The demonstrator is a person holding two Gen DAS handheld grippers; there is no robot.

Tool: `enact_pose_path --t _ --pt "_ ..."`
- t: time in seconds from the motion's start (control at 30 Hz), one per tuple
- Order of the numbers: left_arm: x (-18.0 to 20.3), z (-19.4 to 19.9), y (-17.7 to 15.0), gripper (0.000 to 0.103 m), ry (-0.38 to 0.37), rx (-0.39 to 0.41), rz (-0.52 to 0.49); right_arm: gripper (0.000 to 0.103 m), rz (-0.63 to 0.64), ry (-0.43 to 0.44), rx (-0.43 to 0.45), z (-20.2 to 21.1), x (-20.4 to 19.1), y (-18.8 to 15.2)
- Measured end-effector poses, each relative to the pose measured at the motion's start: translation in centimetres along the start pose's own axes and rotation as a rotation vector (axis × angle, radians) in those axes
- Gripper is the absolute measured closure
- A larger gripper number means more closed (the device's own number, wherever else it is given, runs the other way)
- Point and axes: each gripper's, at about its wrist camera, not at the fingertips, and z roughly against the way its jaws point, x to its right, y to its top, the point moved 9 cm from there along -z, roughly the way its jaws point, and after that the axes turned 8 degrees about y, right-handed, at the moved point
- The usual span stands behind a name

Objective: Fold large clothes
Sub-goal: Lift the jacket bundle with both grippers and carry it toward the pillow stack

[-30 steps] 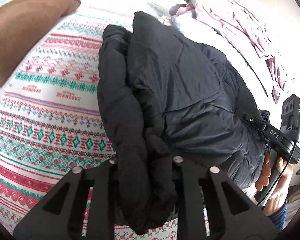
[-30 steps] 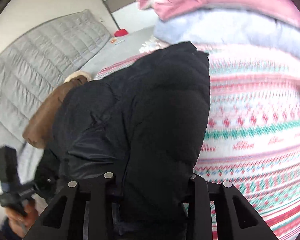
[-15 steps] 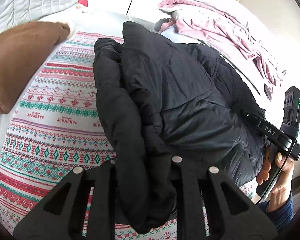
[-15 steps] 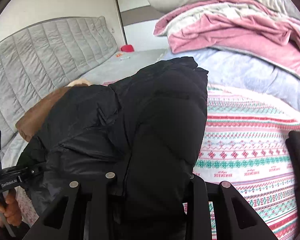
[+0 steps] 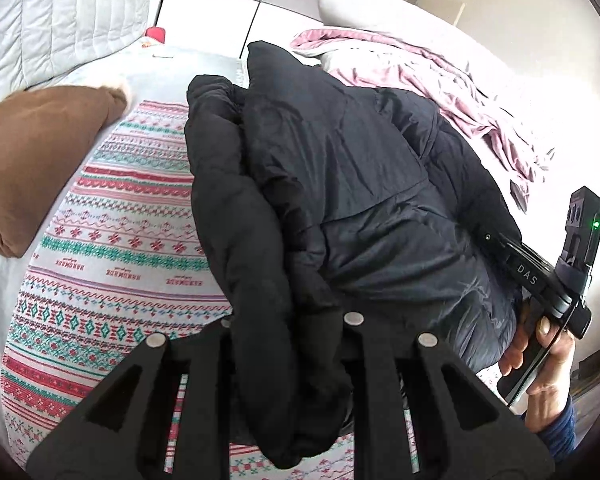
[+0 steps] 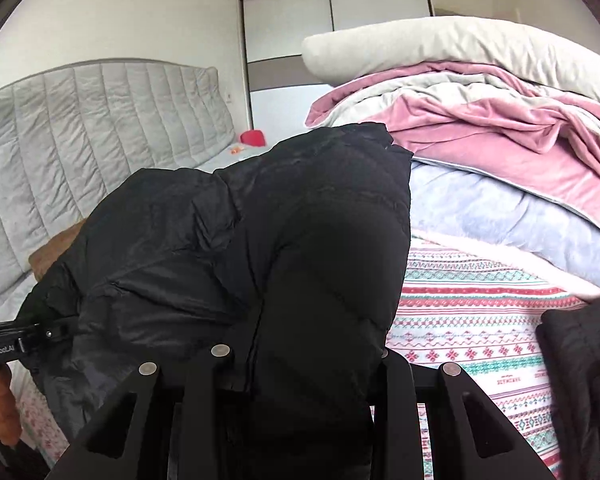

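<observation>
A black puffer jacket (image 5: 340, 184) hangs bunched between both grippers, raised above a bed with a red-and-green patterned blanket (image 5: 112, 240). My left gripper (image 5: 288, 328) is shut on a thick fold of the jacket at its near left edge. My right gripper (image 6: 304, 356) is shut on the jacket's (image 6: 300, 240) other near edge, with the padding bulging up between its fingers. In the left wrist view the right gripper (image 5: 540, 280) shows at the jacket's far right side, with a hand (image 5: 540, 364) on its handle. Both sets of fingertips are buried in the fabric.
A brown cushion (image 5: 32, 160) lies at the left of the bed, near the grey quilted headboard (image 6: 92, 152). Pink and lilac bedding (image 6: 500, 152) with a cream pillow (image 6: 440, 44) is piled at the far right. Another dark garment (image 6: 580, 380) sits at the right edge.
Both grippers have risen and tilted upward with the jacket still gripped. More of the headboard, wardrobe and piled bedding has come into view.
</observation>
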Motion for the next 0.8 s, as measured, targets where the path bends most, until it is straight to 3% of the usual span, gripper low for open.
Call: enact_pose_path --t 0.5,0.8 --pt "7.9 1.2 0.3 0.084 -0.055 0.068 -0.076 0.073 -0.022 -0.102 0.101 6.2 4.5 0.4" --pt "16.4 1.7 -0.4 0.084 -0.145 0.107 -0.154 0.073 -0.038 -0.206 0.192 12.8 9.9 1.0"
